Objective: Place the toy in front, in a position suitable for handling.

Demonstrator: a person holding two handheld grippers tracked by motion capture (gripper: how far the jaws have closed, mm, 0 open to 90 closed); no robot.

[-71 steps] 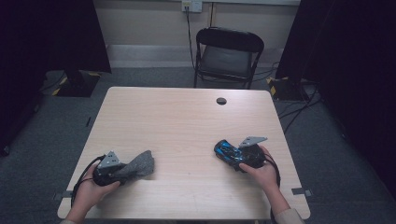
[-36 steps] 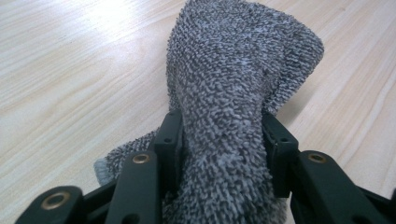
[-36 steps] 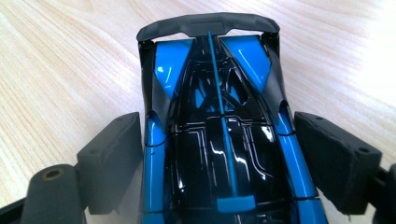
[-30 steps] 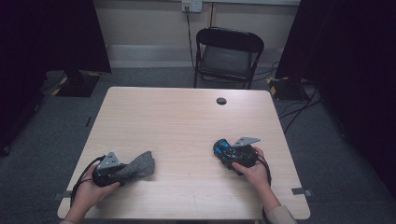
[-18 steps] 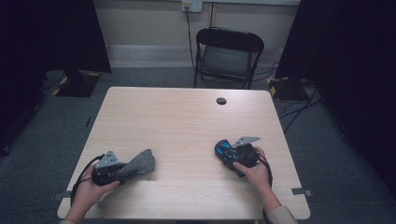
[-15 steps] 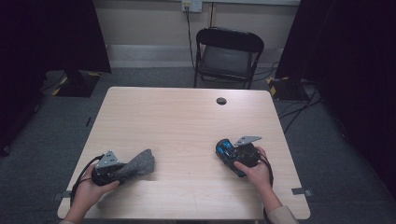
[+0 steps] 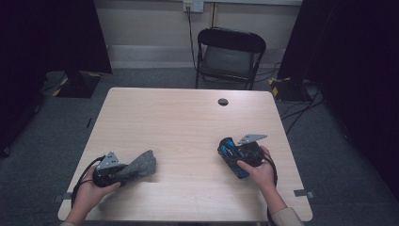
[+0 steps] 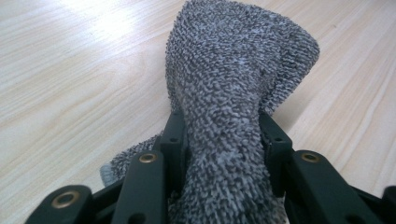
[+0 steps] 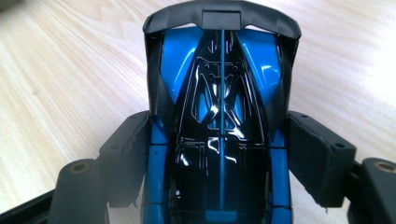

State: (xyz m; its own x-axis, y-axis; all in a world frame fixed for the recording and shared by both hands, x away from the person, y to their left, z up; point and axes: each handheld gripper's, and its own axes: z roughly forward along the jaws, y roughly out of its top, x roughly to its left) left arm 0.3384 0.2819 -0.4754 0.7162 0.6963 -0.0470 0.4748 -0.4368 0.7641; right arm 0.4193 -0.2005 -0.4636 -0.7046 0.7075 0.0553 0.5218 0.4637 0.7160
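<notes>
Both pick-ups look done. The left hand-held gripper [image 7: 123, 170] pinches a grey cloth [image 8: 233, 93] between its jaws; the bunched cloth fans out ahead of the tips and its far end rests on the bench [image 7: 188, 122]. Its jaws have just been closing, with the cloth between them. The right hand-held gripper [image 7: 231, 153] clamps a blue and black toy car [image 9: 219, 116] by its flanks, one pad on each side, the car's rear wing pointing away past the jaw tips and the car lying low on the bench.

What seems left, judging by the two things held well apart, is to bring cloth and car together, perhaps to wipe the car; no such contact has begun.

Against the earliest high view, the left hand-held gripper and cloth sit in the same spot near the bench's front left. The right hand has drawn the car slightly nearer the person and turned it a little; the change is small.
</notes>
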